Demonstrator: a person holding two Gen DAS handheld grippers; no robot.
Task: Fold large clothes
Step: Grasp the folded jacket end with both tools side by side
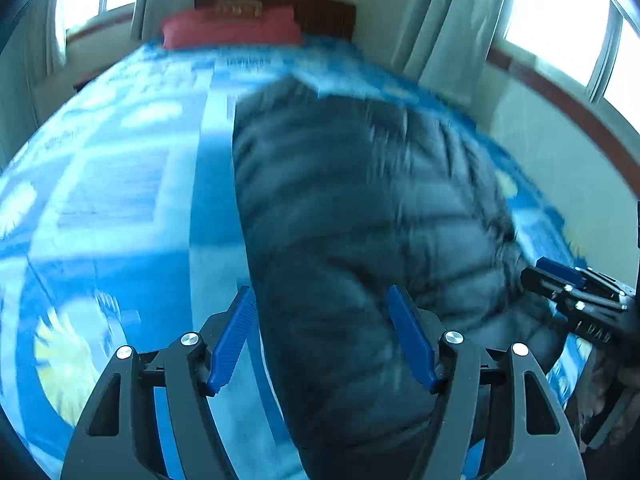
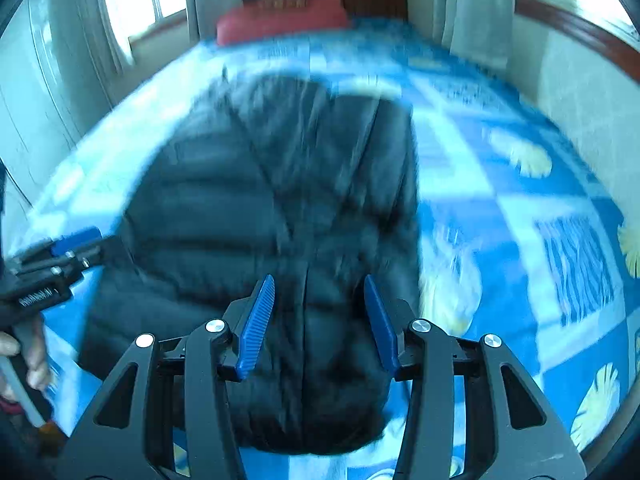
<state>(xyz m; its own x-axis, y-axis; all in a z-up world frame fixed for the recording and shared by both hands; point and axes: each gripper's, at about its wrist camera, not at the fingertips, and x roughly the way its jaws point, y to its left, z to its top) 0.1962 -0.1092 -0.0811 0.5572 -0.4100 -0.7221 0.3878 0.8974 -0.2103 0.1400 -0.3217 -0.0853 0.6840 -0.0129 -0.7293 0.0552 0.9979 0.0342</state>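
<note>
A dark quilted puffer jacket (image 1: 360, 208) lies folded lengthwise on the bed; it also shows in the right wrist view (image 2: 280, 200). My left gripper (image 1: 322, 294) is open and empty, hovering above the jacket's near left edge. My right gripper (image 2: 320, 284) is open and empty above the jacket's near end. The right gripper appears at the right edge of the left wrist view (image 1: 576, 296). The left gripper appears at the left edge of the right wrist view (image 2: 60, 256), beside the jacket. Both views are blurred by motion.
The bed has a blue patterned blanket (image 1: 120, 184) with pale flowers. A red pillow (image 1: 232, 28) lies by the wooden headboard (image 1: 328, 12). Curtained windows stand at both sides. A wall (image 2: 592, 92) runs close along the bed's right side.
</note>
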